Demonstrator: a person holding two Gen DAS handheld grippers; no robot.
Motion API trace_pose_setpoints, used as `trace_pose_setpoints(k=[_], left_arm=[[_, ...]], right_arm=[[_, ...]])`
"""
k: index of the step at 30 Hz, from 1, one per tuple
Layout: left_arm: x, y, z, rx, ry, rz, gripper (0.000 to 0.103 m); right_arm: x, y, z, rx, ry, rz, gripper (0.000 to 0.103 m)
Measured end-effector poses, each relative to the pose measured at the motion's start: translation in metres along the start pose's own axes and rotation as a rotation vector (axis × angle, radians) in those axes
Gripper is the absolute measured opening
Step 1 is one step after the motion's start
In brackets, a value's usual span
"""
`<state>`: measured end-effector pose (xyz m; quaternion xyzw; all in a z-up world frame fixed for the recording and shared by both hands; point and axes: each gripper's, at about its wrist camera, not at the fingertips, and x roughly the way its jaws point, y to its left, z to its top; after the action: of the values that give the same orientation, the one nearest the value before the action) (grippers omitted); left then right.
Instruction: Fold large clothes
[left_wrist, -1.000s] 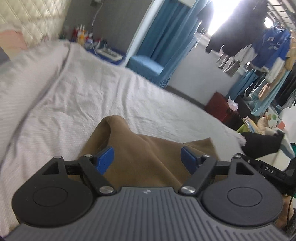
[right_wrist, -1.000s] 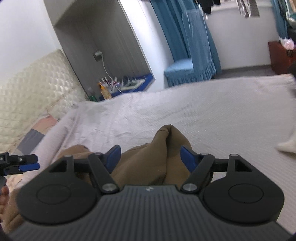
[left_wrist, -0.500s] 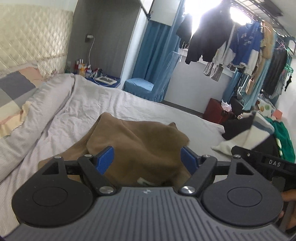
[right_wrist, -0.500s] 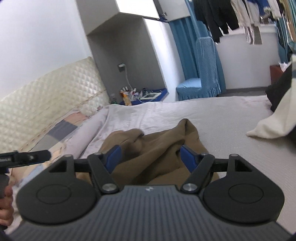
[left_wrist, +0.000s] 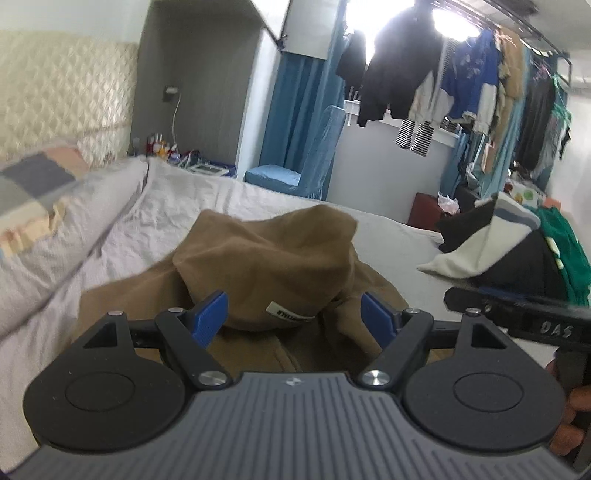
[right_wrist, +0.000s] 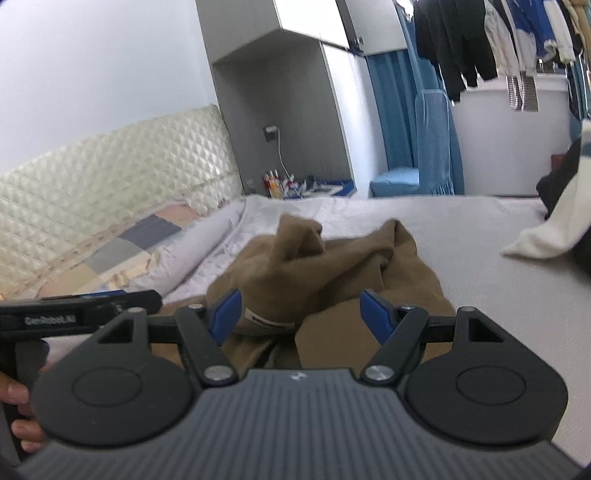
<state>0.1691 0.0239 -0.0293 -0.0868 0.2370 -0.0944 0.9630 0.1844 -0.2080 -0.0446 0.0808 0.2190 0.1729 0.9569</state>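
A large brown garment lies crumpled in a heap on the bed's grey-white sheet, with a white label showing. It also shows in the right wrist view. My left gripper is open and empty, held just above the near edge of the garment. My right gripper is open and empty, likewise over the garment's near side. The right tool appears at the right of the left wrist view; the left tool at the left of the right wrist view.
A pile of black, white and green clothes lies on the bed to the right. A rolled quilt and patchwork pillow run along the left by the padded headboard. A blue chair and hanging clothes stand beyond.
Both grippers have pulled back and tilted up from the garment, staying open. The brown garment now lies in a crumpled heap on the sheet with its label showing.
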Motion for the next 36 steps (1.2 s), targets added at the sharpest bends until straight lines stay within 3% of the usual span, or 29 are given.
trace_pose_setpoints(k=[6,11,16,19,25,26,30,33,36], left_arm=[[0.037,0.042,-0.005,-0.092,0.048,-0.024,0.081],[0.055,0.060,-0.019,-0.136,0.109,-0.031,0.074],[0.067,0.070,-0.037,-0.141,0.164,0.002,0.073],[0.069,0.083,-0.038,-0.204,0.166,-0.010,0.073],[0.068,0.107,-0.034,-0.299,0.144,-0.040,0.073],[0.066,0.108,-0.034,-0.300,0.142,-0.040,0.073],[0.059,0.113,-0.033,-0.313,0.113,-0.051,0.073],[0.053,0.117,-0.027,-0.287,0.082,-0.058,0.073],[0.050,0.125,-0.020,-0.271,0.021,-0.065,0.073]], right_arm=[[0.045,-0.001,-0.005,0.026,0.067,-0.049,0.074],[0.085,-0.001,-0.008,0.046,0.082,-0.076,0.074],[0.112,0.014,-0.015,0.056,0.086,0.003,0.074],[0.122,0.029,-0.021,0.016,0.103,0.047,0.074],[0.160,0.036,-0.021,0.018,0.144,0.006,0.073],[0.169,0.036,-0.019,0.027,0.153,-0.009,0.070],[0.202,0.037,-0.003,0.021,0.177,-0.052,0.031],[0.215,0.041,0.022,-0.013,0.141,-0.063,0.017],[0.226,0.046,0.059,-0.063,0.082,-0.069,0.015]])
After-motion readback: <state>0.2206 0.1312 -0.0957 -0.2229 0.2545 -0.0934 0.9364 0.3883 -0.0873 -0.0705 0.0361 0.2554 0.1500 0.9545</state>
